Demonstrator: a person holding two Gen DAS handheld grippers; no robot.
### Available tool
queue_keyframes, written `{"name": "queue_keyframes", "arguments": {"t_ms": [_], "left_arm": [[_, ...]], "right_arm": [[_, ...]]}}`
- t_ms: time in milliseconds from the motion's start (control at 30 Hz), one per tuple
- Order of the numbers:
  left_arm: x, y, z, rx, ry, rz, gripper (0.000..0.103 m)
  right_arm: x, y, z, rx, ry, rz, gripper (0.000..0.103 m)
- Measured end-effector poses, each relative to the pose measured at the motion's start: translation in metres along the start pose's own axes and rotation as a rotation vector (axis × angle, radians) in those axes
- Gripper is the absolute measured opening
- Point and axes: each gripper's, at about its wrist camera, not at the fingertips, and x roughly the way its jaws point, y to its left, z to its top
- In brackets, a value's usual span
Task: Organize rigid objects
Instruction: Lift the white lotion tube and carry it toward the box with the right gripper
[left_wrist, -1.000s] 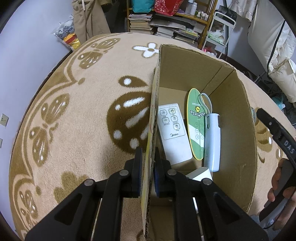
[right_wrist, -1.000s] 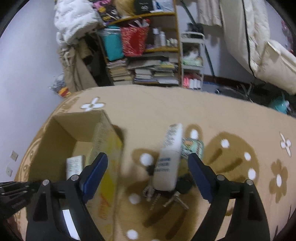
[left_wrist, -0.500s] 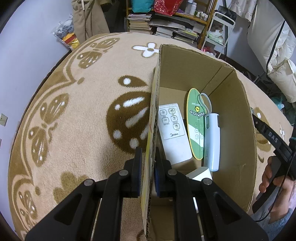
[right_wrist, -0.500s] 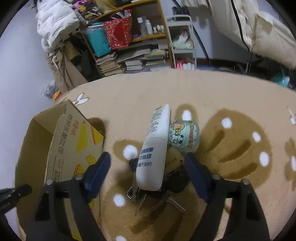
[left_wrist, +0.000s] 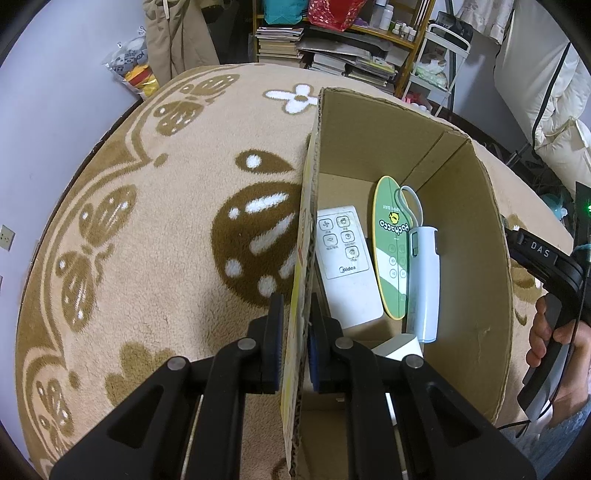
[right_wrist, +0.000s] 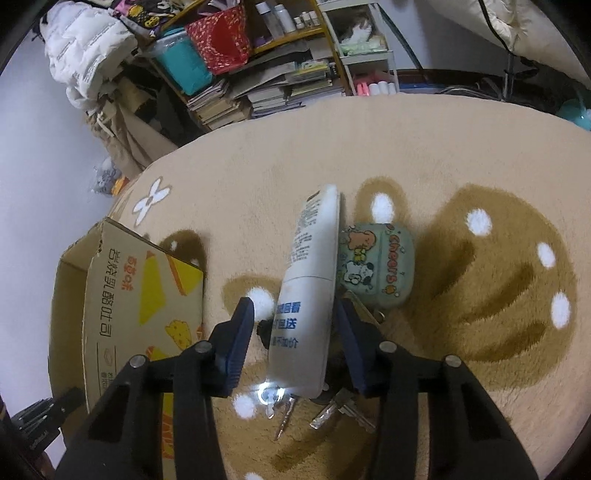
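My left gripper (left_wrist: 295, 301) is shut on the left wall of the open cardboard box (left_wrist: 465, 221), one pad outside and one inside. In the box lie a white remote (left_wrist: 347, 273), a green oval remote (left_wrist: 391, 254) and a pale blue device (left_wrist: 424, 280). In the right wrist view my right gripper (right_wrist: 293, 306) straddles a white tube (right_wrist: 306, 288) lying on the carpet over a bunch of keys (right_wrist: 332, 406). Its jaws are closing, and a gap still shows at the left pad. A green cartoon case (right_wrist: 376, 266) touches the tube's right side.
The box (right_wrist: 122, 306) stands left of the tube on a beige patterned carpet (left_wrist: 166, 206). A hand (left_wrist: 546, 336) holding the right gripper's body shows beside the box. Shelves of books (right_wrist: 280, 88) and bedding line the far wall.
The right gripper has come down and forward over the white tube, and its jaws have narrowed around it. The left gripper and the box have not moved.
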Motion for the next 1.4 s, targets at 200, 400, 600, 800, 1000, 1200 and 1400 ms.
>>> {"name": "queue_keyframes", "arguments": {"t_ms": [200, 400, 600, 800, 1000, 1200, 1400], "left_arm": [[0.0, -0.001, 0.001, 0.005, 0.001, 0.004, 0.012], [0.0, -0.001, 0.002, 0.004, 0.002, 0.004, 0.012], [0.003, 0.001, 0.003, -0.004, 0.007, -0.006, 0.012], [0.004, 0.002, 0.003, -0.003, 0.009, -0.006, 0.012], [0.004, 0.002, 0.003, -0.003, 0.008, -0.004, 0.012], [0.005, 0.0, 0.002, 0.005, 0.005, 0.003, 0.012], [0.005, 0.0, 0.002, 0.005, 0.007, 0.003, 0.012]], "right_arm": [[0.009, 0.007, 0.012, -0.037, 0.046, -0.017, 0.046], [0.032, 0.001, 0.016, -0.031, 0.138, -0.043, 0.037], [0.024, 0.019, 0.007, -0.084, 0.056, -0.112, 0.029], [0.006, 0.032, -0.002, -0.121, 0.006, -0.106, 0.022], [-0.02, 0.041, -0.011, -0.161, -0.052, -0.119, 0.022], [-0.057, 0.052, -0.009, -0.163, -0.124, -0.08, 0.022], [-0.09, 0.087, -0.014, -0.204, -0.199, 0.008, 0.022]]}}
